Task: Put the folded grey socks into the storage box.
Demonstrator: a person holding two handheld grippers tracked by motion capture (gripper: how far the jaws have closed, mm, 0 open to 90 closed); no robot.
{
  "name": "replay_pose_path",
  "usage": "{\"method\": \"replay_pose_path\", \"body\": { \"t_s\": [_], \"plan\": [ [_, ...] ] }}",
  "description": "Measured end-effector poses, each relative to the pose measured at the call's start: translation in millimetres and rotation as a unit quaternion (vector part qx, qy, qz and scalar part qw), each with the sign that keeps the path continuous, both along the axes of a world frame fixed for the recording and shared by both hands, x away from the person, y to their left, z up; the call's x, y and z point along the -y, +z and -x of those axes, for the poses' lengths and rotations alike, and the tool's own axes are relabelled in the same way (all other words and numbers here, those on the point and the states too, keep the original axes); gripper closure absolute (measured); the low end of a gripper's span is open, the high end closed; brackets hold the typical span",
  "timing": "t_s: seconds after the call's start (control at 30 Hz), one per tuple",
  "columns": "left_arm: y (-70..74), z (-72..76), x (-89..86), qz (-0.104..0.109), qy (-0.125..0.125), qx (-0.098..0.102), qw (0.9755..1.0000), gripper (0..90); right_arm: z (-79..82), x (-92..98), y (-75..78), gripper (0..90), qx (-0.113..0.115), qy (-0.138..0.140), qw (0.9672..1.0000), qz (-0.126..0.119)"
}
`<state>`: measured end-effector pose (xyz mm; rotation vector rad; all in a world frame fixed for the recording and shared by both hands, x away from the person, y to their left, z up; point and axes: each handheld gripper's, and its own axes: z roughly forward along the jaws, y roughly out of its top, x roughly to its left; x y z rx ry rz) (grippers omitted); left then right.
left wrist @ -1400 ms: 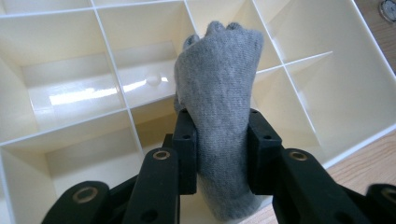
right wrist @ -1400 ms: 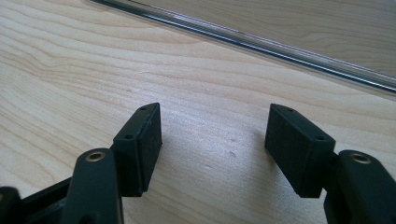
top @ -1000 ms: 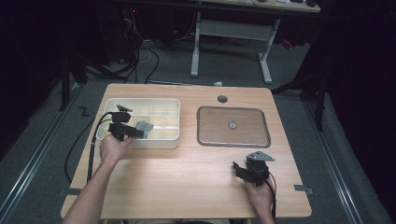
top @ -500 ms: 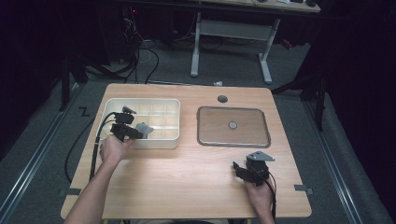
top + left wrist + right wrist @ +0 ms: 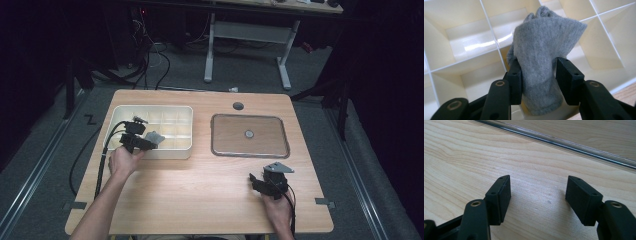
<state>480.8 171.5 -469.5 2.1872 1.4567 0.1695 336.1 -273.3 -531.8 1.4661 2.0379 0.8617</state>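
Note:
A grey sock (image 5: pixel 541 50) stands bunched between the jaws of my left gripper (image 5: pixel 537 77), over a near compartment of the cream divided box (image 5: pixel 466 45). The jaws have just been opening; the sock still sits between the pads, which no longer squeeze it. In the high view the left gripper (image 5: pixel 149 143) is at the box's (image 5: pixel 150 109) near edge, the sock (image 5: pixel 155 136) at its tip. My right gripper (image 5: pixel 255 181) rests low over bare wood at the front right, open with nothing between its jaws, as the right gripper view (image 5: pixel 537 200) confirms.
A shallow clear tray (image 5: pixel 250 151) with a small round thing (image 5: pixel 248 133) in its middle lies right of the box; its rim (image 5: pixel 564 141) runs just beyond my right gripper. A round cable hole (image 5: pixel 238 106) sits near the table's far edge.
The left hand has shifted only slightly at the box's near edge, the sock still at its tip. The right gripper has kept still.

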Motion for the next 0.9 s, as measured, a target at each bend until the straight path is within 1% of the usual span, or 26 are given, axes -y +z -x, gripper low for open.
{"method": "replay_pose_path", "body": {
  "t_s": [0.17, 0.2, 0.37, 0.47, 0.57, 0.67, 0.87, 0.9],
  "plan": [
    [2.4, 0.8, -0.3, 0.008, 0.003, 0.003, 1.0000, 53.7, 0.0, 0.0, 0.0, 37.4, 0.000, 0.000, 1.0000, 0.000],
    [3.3, 1.2, -0.4, 0.010, 0.004, 0.004, 0.9999, 51.0, 0.0, 0.0, 0.0, 37.3, 0.000, 0.000, 1.0000, 0.000],
    [6.4, 2.9, -1.8, 0.015, 0.004, 0.008, 0.9998, 49.6, 0.0, 0.0, 0.0, 37.4, 0.000, 0.000, 1.0000, 0.000],
    [7.8, 3.0, -2.4, 0.018, 0.005, 0.008, 0.9998, 47.2, 0.0, -0.1, 0.0, 37.4, 0.000, 0.001, 1.0000, 0.000],
    [11.6, 3.4, -4.7, 0.026, 0.012, 0.019, 0.9994, 45.6, 0.0, -0.1, 0.0, 37.4, 0.000, 0.001, 1.0000, 0.000],
    [16.1, 3.8, -8.4, 0.039, 0.021, 0.031, 0.9985, 44.4, 0.0, -0.1, 0.0, 37.3, 0.000, 0.001, 1.0000, 0.000],
    [18.6, 2.2, -13.3, 0.055, 0.026, 0.047, 0.9970, 43.9, -0.1, 0.0, 0.0, 37.2, 0.000, 0.001, 1.0000, -0.001],
    [19.5, 1.4, -12.2, 0.051, 0.024, 0.049, 0.9973, 44.0, -0.1, 0.0, 0.0, 37.2, 0.000, 0.001, 1.0000, 0.000]
  ]
}}
